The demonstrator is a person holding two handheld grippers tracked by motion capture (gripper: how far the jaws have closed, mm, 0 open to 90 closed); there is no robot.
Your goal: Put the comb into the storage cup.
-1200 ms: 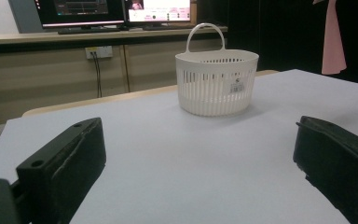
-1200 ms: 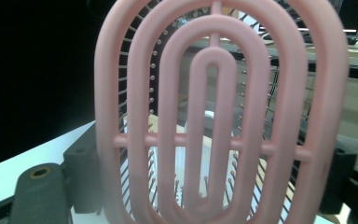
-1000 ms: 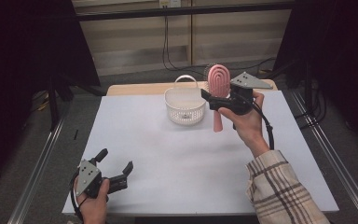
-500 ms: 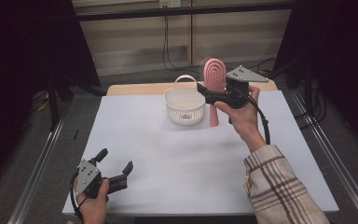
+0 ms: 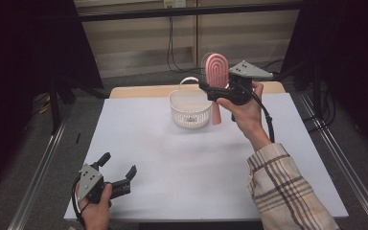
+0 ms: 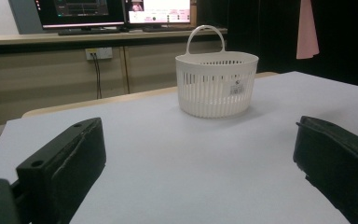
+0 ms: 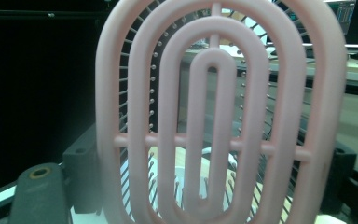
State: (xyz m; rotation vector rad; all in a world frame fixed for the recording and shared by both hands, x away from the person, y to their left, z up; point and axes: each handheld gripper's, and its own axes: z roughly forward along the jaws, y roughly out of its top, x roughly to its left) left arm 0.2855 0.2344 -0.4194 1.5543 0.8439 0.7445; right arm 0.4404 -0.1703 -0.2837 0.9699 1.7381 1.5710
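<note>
White surface (image 5: 191, 158) under both hands: my left claw (image 5: 120, 173) rests at its near edge, jaws wide and empty; farther off, my right claw (image 5: 211, 90) clamps the pink hairbrush (image 5: 216, 72) upright, just beside the white basket (image 5: 190, 109).

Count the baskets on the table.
1: a white slatted basket with a handle, standing at the table's far middle, beside the pink hairbrush that the right gripper holds upright. No others visible.

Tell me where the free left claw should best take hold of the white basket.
Probably the basket's arched handle: it stands upright above the rim, thin enough for the jaws. Come from above, jaws across the arch. The left claw is open, resting near the table's front edge.
</note>
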